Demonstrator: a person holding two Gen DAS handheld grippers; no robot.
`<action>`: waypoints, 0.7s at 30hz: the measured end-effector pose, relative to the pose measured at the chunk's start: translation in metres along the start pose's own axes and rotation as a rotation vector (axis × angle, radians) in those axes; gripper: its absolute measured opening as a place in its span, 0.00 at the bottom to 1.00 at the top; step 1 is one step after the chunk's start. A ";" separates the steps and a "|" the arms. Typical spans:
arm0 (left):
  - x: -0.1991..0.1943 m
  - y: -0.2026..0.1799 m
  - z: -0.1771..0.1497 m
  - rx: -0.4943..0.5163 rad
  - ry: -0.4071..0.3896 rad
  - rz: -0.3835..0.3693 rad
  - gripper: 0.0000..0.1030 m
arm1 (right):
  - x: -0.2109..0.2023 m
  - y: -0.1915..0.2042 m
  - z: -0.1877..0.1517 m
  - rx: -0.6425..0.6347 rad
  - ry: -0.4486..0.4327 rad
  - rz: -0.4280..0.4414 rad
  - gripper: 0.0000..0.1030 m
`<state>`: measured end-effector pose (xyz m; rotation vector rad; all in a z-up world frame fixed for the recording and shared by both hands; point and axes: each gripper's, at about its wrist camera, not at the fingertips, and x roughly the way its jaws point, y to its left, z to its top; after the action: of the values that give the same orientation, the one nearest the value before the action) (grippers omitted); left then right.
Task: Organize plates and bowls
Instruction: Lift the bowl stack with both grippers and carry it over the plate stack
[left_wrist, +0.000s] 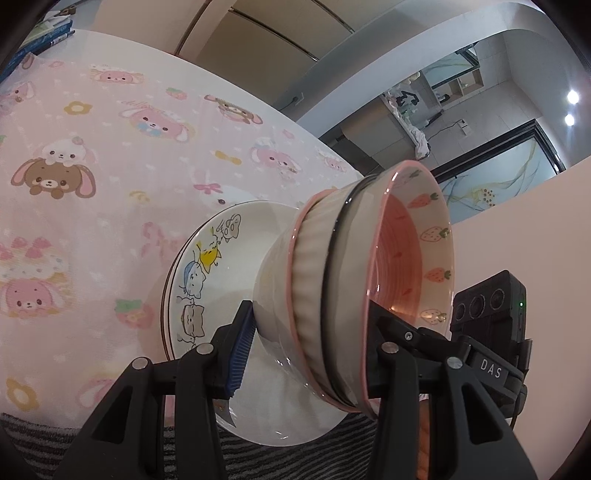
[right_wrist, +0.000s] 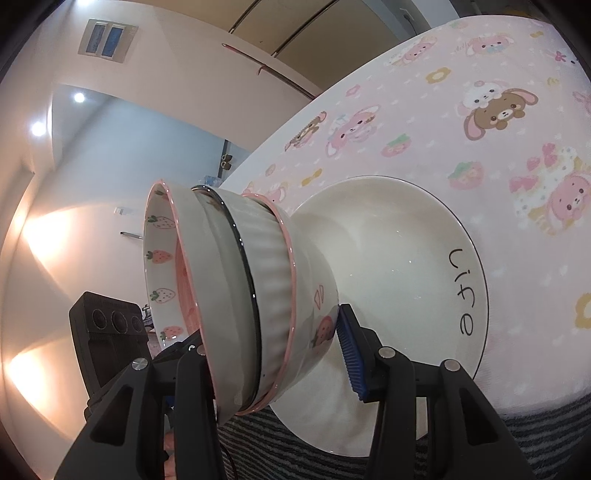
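Observation:
A stack of nested bowls (left_wrist: 332, 266) is clamped from both sides. The top bowl is pink inside with strawberry prints; under it sit a black-rimmed bowl and a ribbed pink-rimmed one. My left gripper (left_wrist: 310, 310) is shut on the stack, its blue pad (left_wrist: 240, 354) under the lowest bowl and its other finger inside the top bowl. My right gripper (right_wrist: 267, 325) holds the stack of bowls (right_wrist: 258, 280) the same way from the opposite side. The stack hangs tilted just over white plates (left_wrist: 207, 266), one marked "life" (right_wrist: 406, 251). Whether the bowls touch the plates is hidden.
The plates lie near the front edge of a table under a pink cartoon-animal cloth (left_wrist: 92, 166). Books (left_wrist: 48, 33) lie at its far corner. Grey striped fabric (right_wrist: 535, 435) runs along the near edge. Walls and cabinets stand beyond the table.

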<state>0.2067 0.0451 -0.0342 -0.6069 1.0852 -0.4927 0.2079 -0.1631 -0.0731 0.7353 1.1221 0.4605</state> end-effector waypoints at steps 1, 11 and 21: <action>0.001 0.000 0.000 0.000 0.001 0.000 0.43 | 0.001 0.000 0.000 0.000 0.001 -0.002 0.46; 0.008 0.003 -0.005 0.006 0.013 0.031 0.43 | 0.002 -0.005 -0.004 -0.002 0.011 -0.036 0.46; 0.014 0.006 -0.006 0.023 0.012 0.073 0.43 | 0.007 -0.004 -0.009 -0.027 0.018 -0.079 0.46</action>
<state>0.2066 0.0393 -0.0495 -0.5425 1.1080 -0.4452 0.2022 -0.1582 -0.0827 0.6618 1.1555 0.4158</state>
